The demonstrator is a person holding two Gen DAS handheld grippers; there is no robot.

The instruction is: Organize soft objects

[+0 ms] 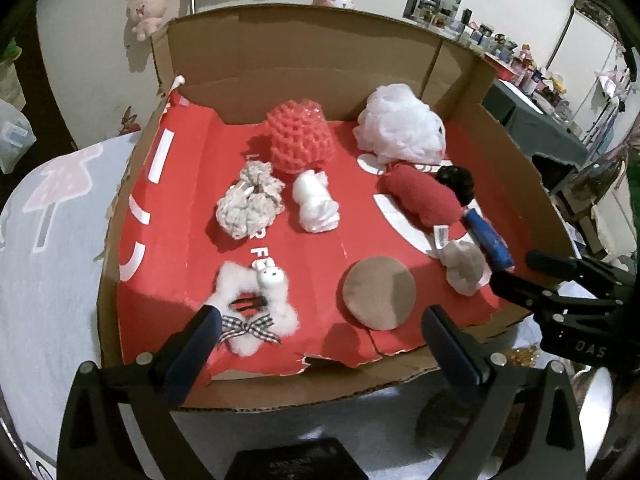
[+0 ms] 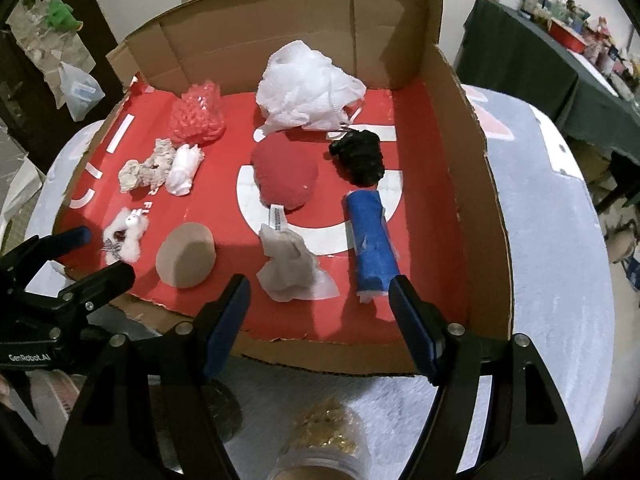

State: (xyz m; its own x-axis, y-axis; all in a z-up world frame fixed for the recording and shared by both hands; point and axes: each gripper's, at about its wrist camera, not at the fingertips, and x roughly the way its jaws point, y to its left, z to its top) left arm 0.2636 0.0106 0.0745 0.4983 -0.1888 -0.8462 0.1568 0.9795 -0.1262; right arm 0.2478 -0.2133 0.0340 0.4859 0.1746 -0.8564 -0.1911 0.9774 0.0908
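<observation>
A cardboard box (image 1: 304,56) (image 2: 472,184) with a red floor holds several soft objects. In the left wrist view: a white bath pouf (image 1: 402,124), a red net sponge (image 1: 300,140), a grey scrunchie (image 1: 250,204), a white wad (image 1: 316,202), a red pouch (image 1: 422,198), a blue roll (image 1: 490,240), a round tan puff (image 1: 378,292), a white fluffy bunny clip (image 1: 250,308). My left gripper (image 1: 320,344) is open and empty above the box's front edge. My right gripper (image 2: 320,320) is open and empty, near a grey cloth wad (image 2: 286,266) and the blue roll (image 2: 372,240).
The box stands on a round table with a pale cloth (image 2: 560,264). A jar with gold bits (image 2: 328,436) stands below my right gripper. A black scrunchie (image 2: 360,156) lies in the box. Plush toys hang on the back wall (image 1: 146,8). A dark cluttered table (image 2: 532,56) stands at right.
</observation>
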